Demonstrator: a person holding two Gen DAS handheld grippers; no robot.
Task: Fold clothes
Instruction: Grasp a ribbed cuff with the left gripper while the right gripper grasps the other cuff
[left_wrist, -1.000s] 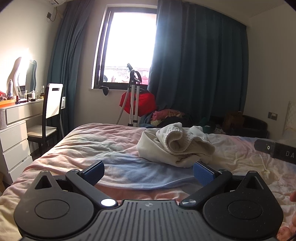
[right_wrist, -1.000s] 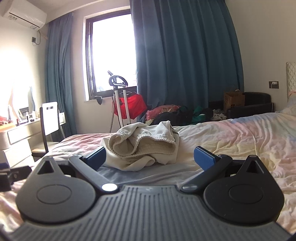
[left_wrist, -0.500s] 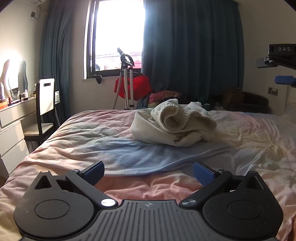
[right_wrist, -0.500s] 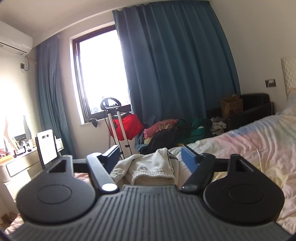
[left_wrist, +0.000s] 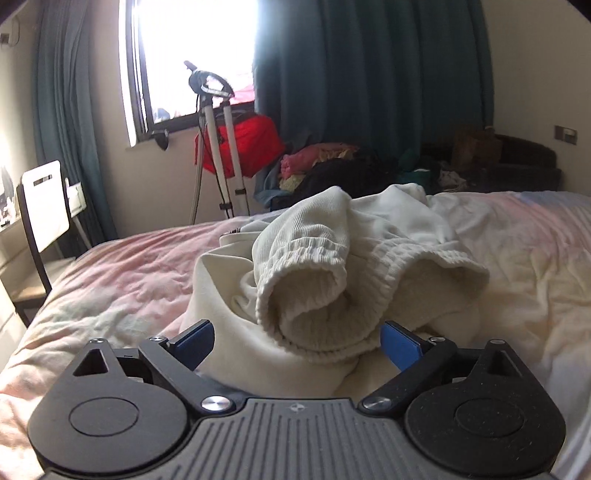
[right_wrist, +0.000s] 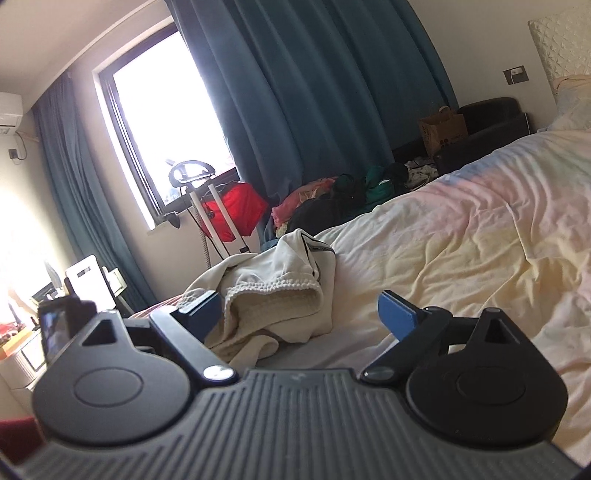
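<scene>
Left tongs (left_wrist: 297, 345): blue pads spread wide apart, gripping nothing; the crumpled garment's ribbed cuff sits between them, just ahead of the body.
Right tongs (right_wrist: 299, 314): pads likewise wide apart and empty; the left pad lies just beside the garment's near edge, the right pad over bare sheet.
Garment (left_wrist: 332, 266): cream, fleecy, bunched in an unfolded heap on the bed; two elastic-ribbed openings face the left camera, one rolled over the other. In the right view it lies to the left of centre (right_wrist: 273, 291), with a dark-trimmed edge at the top.
Bed (left_wrist: 122, 277): wrinkled sheet in pale pink, yellow and blue, carrying the garment near its far-left part.
Behind the bed: a loose pile of clothes (left_wrist: 325, 166) in pink, black and green on the floor-side area, under a dark teal curtain (left_wrist: 369, 74).
Window (left_wrist: 192, 55): bright, overexposed; a red bag (left_wrist: 251, 140) on a metal stand below it.
Chair (left_wrist: 44, 199): white back, at the left by the wall.
Far right: brown paper bag (right_wrist: 443, 129) beside a dark seat.
</scene>
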